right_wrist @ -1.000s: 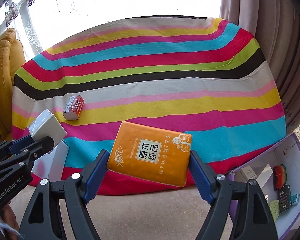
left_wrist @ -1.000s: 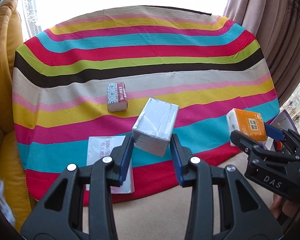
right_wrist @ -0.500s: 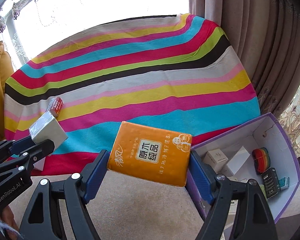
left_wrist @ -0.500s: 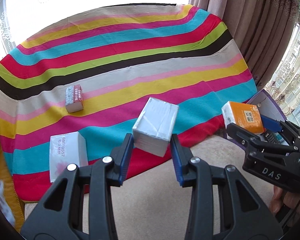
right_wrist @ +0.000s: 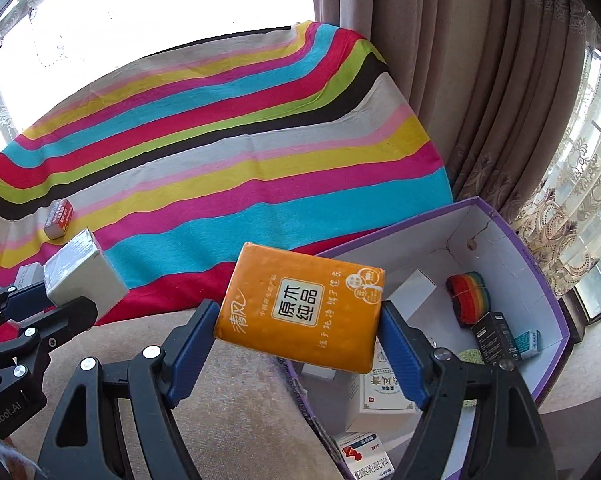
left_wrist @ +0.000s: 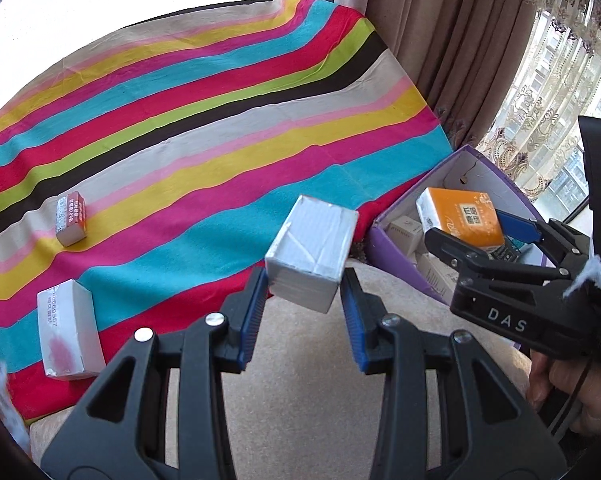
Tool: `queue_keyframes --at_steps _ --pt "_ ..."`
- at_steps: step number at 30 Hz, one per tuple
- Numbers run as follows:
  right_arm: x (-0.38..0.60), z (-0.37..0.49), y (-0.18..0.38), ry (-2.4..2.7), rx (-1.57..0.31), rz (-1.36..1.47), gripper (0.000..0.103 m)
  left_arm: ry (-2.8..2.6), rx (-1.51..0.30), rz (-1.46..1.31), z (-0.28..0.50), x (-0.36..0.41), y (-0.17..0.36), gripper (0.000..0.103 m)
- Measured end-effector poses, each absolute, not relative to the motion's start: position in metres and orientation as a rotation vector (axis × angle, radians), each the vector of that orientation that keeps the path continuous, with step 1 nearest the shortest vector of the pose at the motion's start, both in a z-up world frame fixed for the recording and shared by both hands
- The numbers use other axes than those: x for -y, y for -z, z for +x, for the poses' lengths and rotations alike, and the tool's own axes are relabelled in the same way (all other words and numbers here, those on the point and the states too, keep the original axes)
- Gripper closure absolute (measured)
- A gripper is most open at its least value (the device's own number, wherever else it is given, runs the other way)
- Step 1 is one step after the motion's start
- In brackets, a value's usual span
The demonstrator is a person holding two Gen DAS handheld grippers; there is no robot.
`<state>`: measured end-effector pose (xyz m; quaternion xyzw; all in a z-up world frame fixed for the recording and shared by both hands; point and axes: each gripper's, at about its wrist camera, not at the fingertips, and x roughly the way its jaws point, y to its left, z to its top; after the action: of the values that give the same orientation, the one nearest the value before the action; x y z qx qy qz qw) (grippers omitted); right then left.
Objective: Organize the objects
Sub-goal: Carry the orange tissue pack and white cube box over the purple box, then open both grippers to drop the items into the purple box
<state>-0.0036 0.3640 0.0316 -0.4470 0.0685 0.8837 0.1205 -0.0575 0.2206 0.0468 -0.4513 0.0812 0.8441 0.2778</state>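
Orange tissue pack [right_wrist: 300,308], long axis crosswise, clamped in right gripper [right_wrist: 296,344]; left gripper [left_wrist: 304,308] clamps tilted grey box [left_wrist: 310,252].

- The left gripper [left_wrist: 303,304], a black two-finger clamp with blue ribbed pads [left_wrist: 253,312], points forward and steeply downward; its pads press the two sides of a white, tape-wrapped rectangular box [left_wrist: 310,250], held tilted in the air.
- The right gripper [right_wrist: 298,346], the same black build with blue pads [right_wrist: 398,354], also angles downward, jaws set wide and clamped on the short ends of an orange plastic tissue pack [right_wrist: 300,308].
- In the left wrist view, a person's hand [left_wrist: 568,380] grips the right gripper's handle from below.
- The two grippers sit side by side, apart.
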Motion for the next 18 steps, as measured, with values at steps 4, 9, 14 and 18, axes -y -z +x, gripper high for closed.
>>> queue_keyframes --at_steps 4,9,14,18 --pt "-0.382 0.006 -0.03 -2.538 -0.216 -1.29 0.023 -2.216 -0.238 -1.199 -0.053 -0.238 -0.047 0.061" --pt "-0.417 0.02 -0.033 -2.47 -0.248 -1.245 0.023 -2.16 -0.247 -1.173 -0.045 -0.261 -0.052 0.061" --pt "-0.445 0.035 -0.042 -2.41 -0.253 -1.199 0.023 -2.095 -0.254 -1.154 -0.038 -0.289 -0.055 0.061" --pt "-0.465 0.046 -0.048 -2.363 -0.271 -1.16 0.022 -2.035 -0.239 -1.111 -0.03 -0.312 -0.06 0.061"
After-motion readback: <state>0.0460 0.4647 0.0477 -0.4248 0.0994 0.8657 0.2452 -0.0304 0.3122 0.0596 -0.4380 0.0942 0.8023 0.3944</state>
